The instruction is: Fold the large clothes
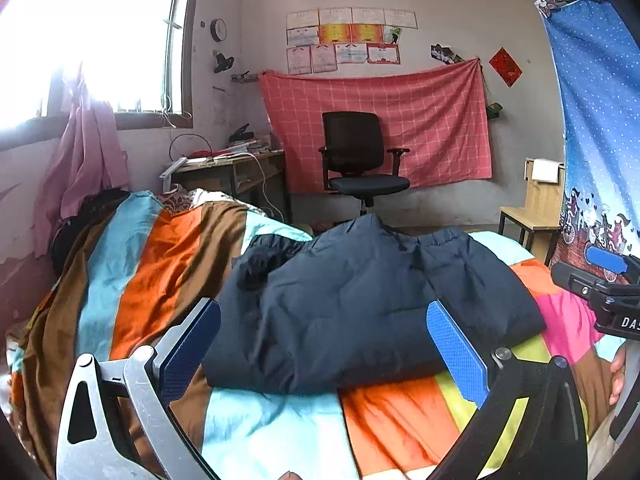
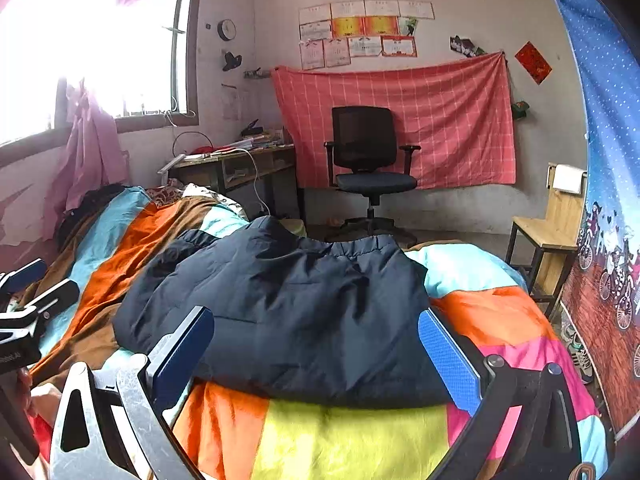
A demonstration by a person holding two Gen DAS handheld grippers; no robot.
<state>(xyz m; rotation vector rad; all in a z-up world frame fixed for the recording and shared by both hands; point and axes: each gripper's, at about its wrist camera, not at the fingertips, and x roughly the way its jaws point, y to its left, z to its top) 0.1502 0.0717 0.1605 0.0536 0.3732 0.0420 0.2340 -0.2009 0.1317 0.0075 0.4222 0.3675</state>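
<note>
A dark navy padded jacket [image 1: 352,304] lies folded in a thick bundle on the striped bedspread [image 1: 136,264]; it also shows in the right wrist view [image 2: 288,312]. My left gripper [image 1: 324,344] is open and empty, its blue pads [image 1: 456,352] on either side of the jacket's near edge, just above the bed. My right gripper [image 2: 316,352] is open and empty in the same way at the near edge of the jacket. The right gripper shows at the right edge of the left wrist view [image 1: 608,280], and the left gripper at the left edge of the right wrist view [image 2: 32,300].
The colourful bedspread [image 2: 344,440] covers the bed. A black office chair [image 1: 356,160] stands by a red checked cloth [image 1: 400,120] on the far wall. A cluttered desk [image 1: 228,168] is left, a wooden chair [image 1: 536,208] and blue curtain [image 1: 592,120] right.
</note>
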